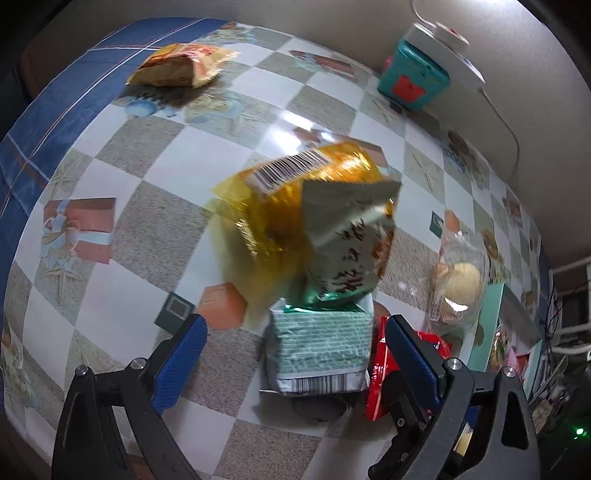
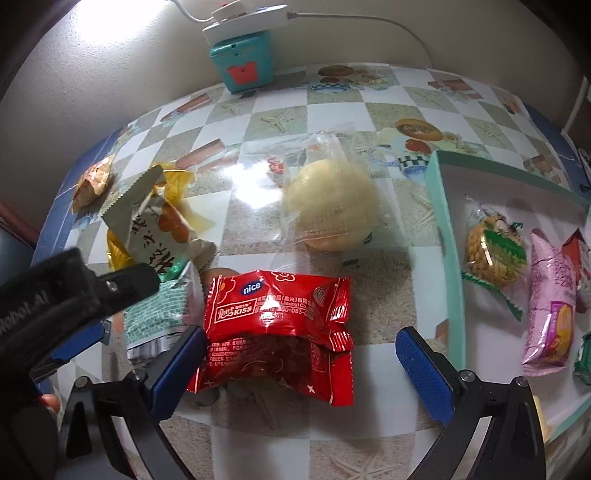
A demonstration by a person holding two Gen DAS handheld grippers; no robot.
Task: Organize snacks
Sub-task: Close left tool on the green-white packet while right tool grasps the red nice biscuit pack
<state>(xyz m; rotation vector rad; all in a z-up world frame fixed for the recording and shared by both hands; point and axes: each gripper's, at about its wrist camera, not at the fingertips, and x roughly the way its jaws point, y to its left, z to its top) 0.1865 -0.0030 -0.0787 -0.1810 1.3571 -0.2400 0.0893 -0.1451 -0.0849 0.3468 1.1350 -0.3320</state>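
My left gripper (image 1: 295, 343) is open, its blue pads either side of a pale green snack packet (image 1: 319, 350) lying on the table. Behind it stands a grey-white packet (image 1: 347, 243) against a golden-yellow packet (image 1: 280, 214). My right gripper (image 2: 301, 350) is open around a red "nice" snack packet (image 2: 277, 325). A clear-wrapped round bun (image 2: 332, 201) lies beyond it; it also shows in the left wrist view (image 1: 461, 284). A teal-rimmed tray (image 2: 448, 258) at the right holds several snacks. The left gripper body (image 2: 74, 291) shows at the left of the right wrist view.
An orange snack bag (image 1: 181, 64) lies at the far left of the checkered table (image 1: 155, 221). A teal box (image 2: 242, 61) under a white power strip (image 2: 245, 20) stands by the back wall. The table's blue border runs along the left edge.
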